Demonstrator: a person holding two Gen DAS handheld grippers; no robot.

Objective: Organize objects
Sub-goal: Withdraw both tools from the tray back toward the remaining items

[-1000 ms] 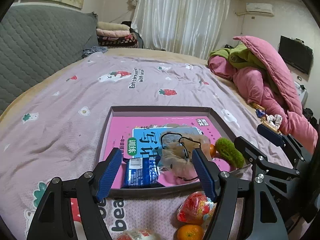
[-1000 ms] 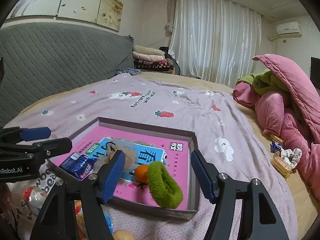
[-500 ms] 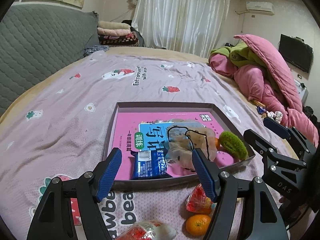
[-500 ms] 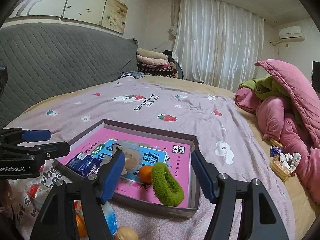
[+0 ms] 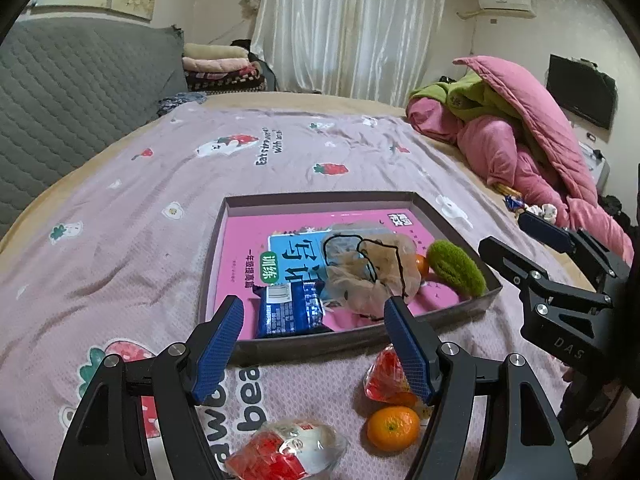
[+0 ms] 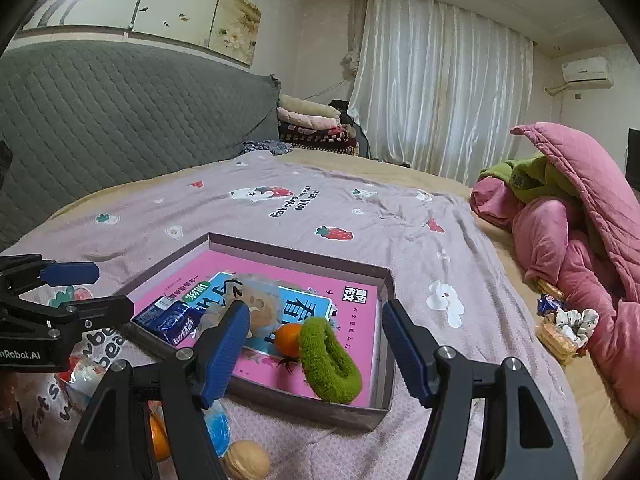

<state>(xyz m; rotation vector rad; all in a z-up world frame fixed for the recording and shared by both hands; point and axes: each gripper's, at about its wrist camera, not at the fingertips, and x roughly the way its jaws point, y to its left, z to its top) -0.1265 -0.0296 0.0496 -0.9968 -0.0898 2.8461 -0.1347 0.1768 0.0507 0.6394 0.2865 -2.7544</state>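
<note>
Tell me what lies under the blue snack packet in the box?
The blue snack packet lies on a pink workbook covering the floor of the box. Whatever is beneath the workbook is hidden.

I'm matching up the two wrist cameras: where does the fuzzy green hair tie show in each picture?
Left wrist: the green hair tie lies at right of centre, in the tray's right corner, next to a small orange.
Right wrist: the hair tie lies at lower centre, between the open blue fingers, in the tray's near corner.
Shared landmark: the blue snack packet in the tray.
</note>
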